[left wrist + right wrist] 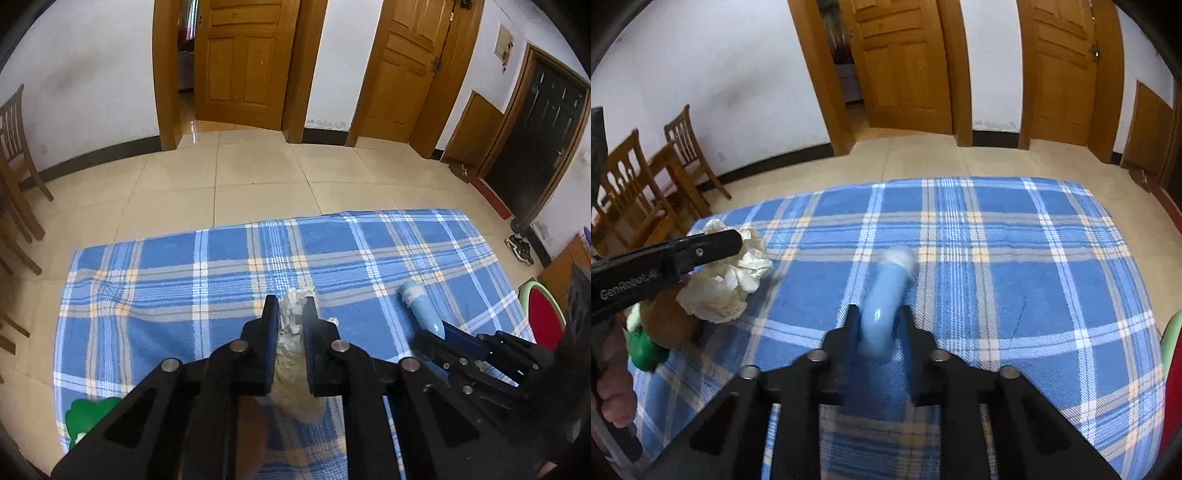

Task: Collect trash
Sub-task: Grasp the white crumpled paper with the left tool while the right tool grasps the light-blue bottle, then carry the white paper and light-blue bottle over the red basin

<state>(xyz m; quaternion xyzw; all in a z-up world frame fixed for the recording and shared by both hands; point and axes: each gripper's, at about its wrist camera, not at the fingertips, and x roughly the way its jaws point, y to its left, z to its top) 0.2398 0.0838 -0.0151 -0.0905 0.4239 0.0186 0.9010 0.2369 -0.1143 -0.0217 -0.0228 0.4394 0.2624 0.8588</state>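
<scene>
My left gripper [290, 308] is shut on a wad of crumpled white paper [293, 325], held over the blue plaid cloth [184, 280]. The same wad [724, 284] shows in the right wrist view under the left gripper's finger [713, 243]. My right gripper [879, 314] is shut on a light blue bottle [882, 306] with a white wrap at its far end, tilted up off the cloth [1034, 258]. The bottle [421, 306] and right gripper [439, 332] also show at the right of the left wrist view.
A green object [646, 347] and a brown object [668, 325] lie on the cloth's left side. Wooden chairs [646, 184] stand at the left. A red and green round item [543, 314] sits at the cloth's right edge. Shoes [521, 247] lie by the dark door.
</scene>
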